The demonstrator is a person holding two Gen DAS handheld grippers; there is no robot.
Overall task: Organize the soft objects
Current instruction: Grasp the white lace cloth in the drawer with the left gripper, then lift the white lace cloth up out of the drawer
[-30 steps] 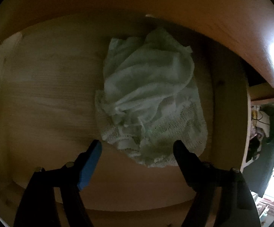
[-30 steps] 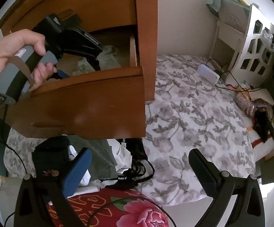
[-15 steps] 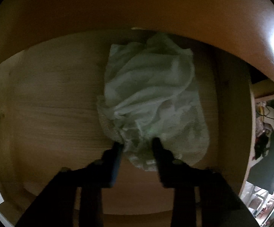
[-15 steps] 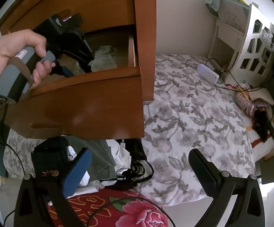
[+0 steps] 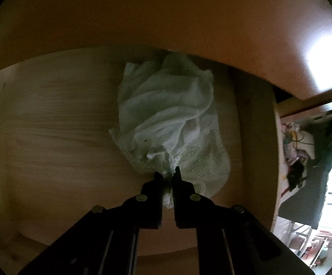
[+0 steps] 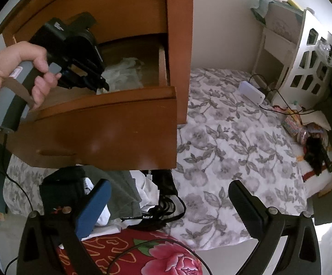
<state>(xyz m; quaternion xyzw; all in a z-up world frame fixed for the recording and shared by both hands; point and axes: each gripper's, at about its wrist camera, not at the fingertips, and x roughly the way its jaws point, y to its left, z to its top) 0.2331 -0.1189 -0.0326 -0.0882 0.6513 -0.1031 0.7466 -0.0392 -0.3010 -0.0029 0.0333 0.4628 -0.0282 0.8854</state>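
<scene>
A crumpled white cloth lies inside an open wooden drawer, toward its right side. My left gripper is shut on the near edge of this cloth. In the right wrist view the left gripper reaches into the drawer and the white cloth shows behind it. My right gripper is open and empty above the bed, over a pile of clothes.
The drawer sticks out of a brown wooden cabinet beside a bed with a grey floral sheet. A red floral cloth lies below. A white shelf, cables and small items sit at the right.
My left gripper went from wide open to shut on the near edge of the white cloth, bunching it. The right gripper has stayed still and open.
</scene>
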